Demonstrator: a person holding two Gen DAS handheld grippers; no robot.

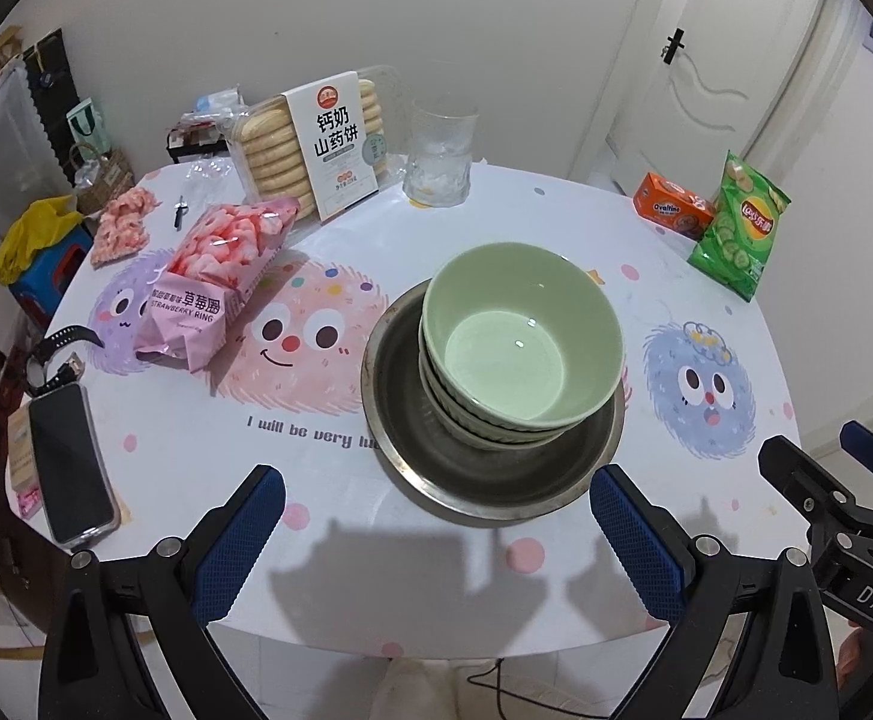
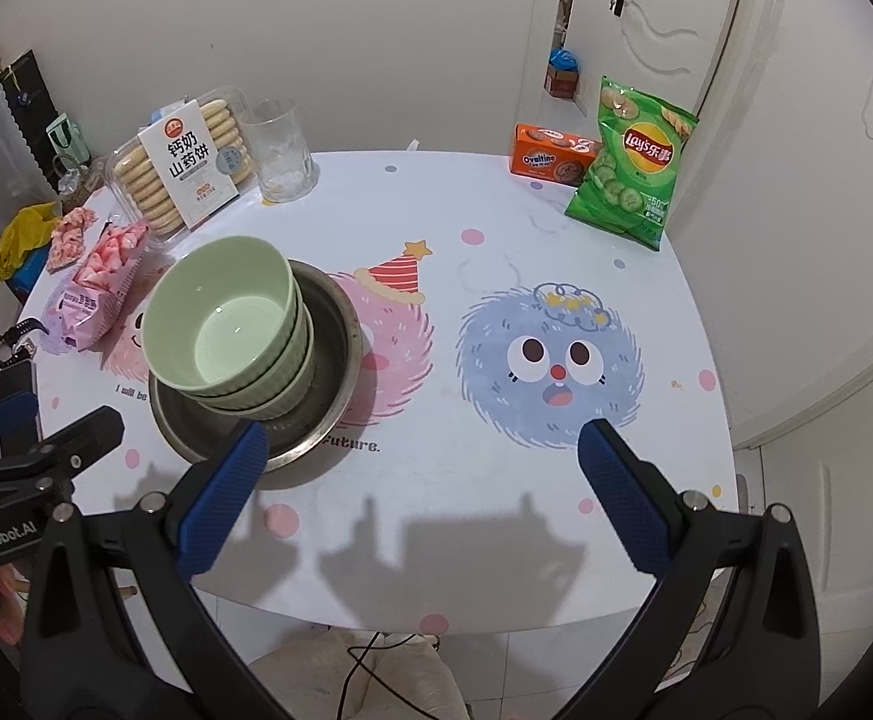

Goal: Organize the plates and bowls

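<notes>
Bowls (image 1: 523,354) are sitting nested, green, inside the steel plate (image 1: 436,480) mid-table (image 1: 496,588). I am holding my left gripper (image 1: 436,540) spread wide, gripping nothing, just short of the plate; my right gripper (image 2: 424,492) is likewise gaping, its left fingertip (image 2: 226,492) overlapping the plate's rim.

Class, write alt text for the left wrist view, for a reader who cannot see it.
Green bowls sit nested in a metal basin on a cartoon-print table. The open left claw hovers before it, empty; snack packets, a glass and a phone lie around.
</notes>
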